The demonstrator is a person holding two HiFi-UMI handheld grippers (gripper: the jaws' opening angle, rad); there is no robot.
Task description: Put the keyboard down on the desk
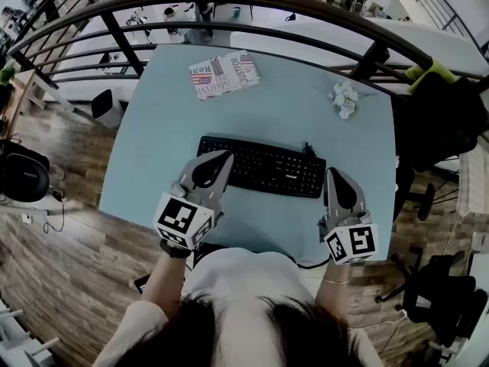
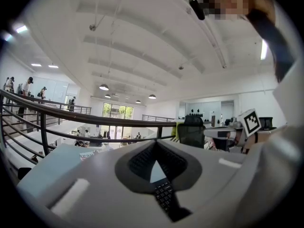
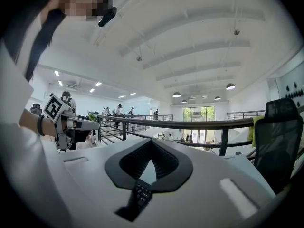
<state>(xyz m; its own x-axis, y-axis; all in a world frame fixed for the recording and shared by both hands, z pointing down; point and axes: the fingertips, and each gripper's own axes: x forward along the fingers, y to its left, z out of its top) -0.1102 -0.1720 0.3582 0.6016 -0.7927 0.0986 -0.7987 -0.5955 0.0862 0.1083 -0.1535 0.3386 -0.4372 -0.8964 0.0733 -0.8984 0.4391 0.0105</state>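
Observation:
A black keyboard (image 1: 267, 167) lies flat on the pale blue desk (image 1: 290, 113), near its front edge. My left gripper (image 1: 226, 156) hovers over the keyboard's left end, jaws shut with nothing between them. My right gripper (image 1: 334, 173) sits just off the keyboard's right end, also shut and empty. In the left gripper view the gripper (image 2: 156, 144) points upward, and keyboard keys (image 2: 164, 196) show through the slot below its closed tips. The right gripper view shows the same: closed tips of the gripper (image 3: 151, 141) and a strip of keys (image 3: 141, 194) beneath.
A folded newspaper (image 1: 224, 74) lies at the desk's far edge and a small white flower bunch (image 1: 344, 98) at the far right. A black railing (image 1: 229, 29) curves behind the desk. A dark chair (image 1: 443, 121) stands to the right.

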